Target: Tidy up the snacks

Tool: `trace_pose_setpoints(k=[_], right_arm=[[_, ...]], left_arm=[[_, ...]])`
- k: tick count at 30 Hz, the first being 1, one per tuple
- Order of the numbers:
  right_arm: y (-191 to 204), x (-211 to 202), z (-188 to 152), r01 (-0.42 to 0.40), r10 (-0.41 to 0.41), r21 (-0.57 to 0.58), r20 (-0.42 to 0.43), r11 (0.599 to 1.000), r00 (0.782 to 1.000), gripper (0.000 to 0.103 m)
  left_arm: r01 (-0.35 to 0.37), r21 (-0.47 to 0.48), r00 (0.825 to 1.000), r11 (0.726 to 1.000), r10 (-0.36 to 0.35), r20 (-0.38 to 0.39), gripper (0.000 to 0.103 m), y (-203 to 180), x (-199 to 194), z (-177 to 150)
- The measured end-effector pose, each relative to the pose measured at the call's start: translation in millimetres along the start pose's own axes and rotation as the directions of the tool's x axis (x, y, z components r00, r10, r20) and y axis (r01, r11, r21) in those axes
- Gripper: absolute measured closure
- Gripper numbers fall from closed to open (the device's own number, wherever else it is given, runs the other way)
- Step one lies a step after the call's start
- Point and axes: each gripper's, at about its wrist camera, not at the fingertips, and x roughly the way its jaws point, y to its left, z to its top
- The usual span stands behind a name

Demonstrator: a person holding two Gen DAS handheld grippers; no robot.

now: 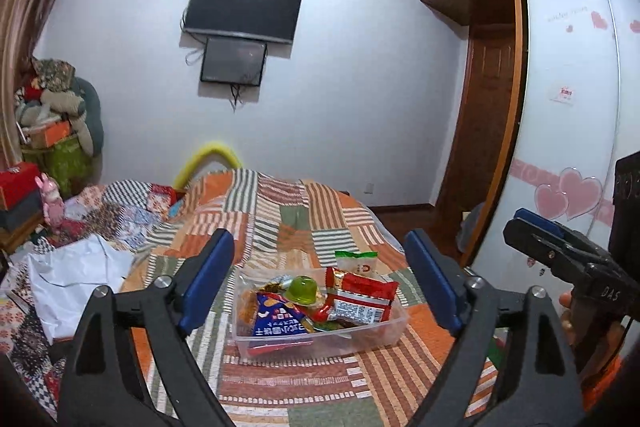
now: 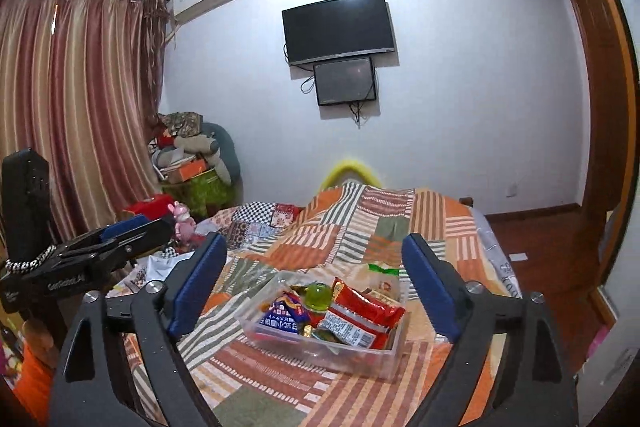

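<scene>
A clear plastic box [image 1: 376,337] [image 2: 384,357] sits on the patchwork bed cover and holds several snacks: a red packet [image 1: 362,297] [image 2: 366,313], a blue packet [image 1: 278,319] [image 2: 282,319] and a green jelly cup [image 1: 303,290] [image 2: 319,295]. A white and green packet [image 1: 357,263] [image 2: 383,277] lies just behind the box. My left gripper [image 1: 320,287] is open and empty, above and short of the box. My right gripper [image 2: 316,287] is open and empty too, also short of the box. Each gripper shows in the other's view, the right one [image 1: 536,239] and the left one [image 2: 124,235].
The bed [image 1: 328,387] [image 2: 360,223] fills the foreground. White cloth [image 1: 76,279] lies on its left side. A pile of boxes and soft toys [image 2: 192,163] stands in the far left corner. A wardrobe [image 1: 572,131] stands to the right, with wooden floor [image 2: 544,259] beside the bed.
</scene>
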Motion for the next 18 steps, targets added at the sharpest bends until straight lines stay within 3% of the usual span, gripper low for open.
trace_pose_setpoints(k=[4,18], right_arm=[[5,-1,-1,0.025,-0.025,-0.004,0.009,1.000,1.000,0.002],[4,-3,-6,0.069,-0.069,0.014,-0.013,0.998,0.998,0.000]], left_arm=[[-0.014,0.014,1.000,1.000,0.014,0.007,0.009,-3,-6,-3],[-0.042,0.051,0.999,0.998,0.040,0.029,0.005,-16,-18,-13]])
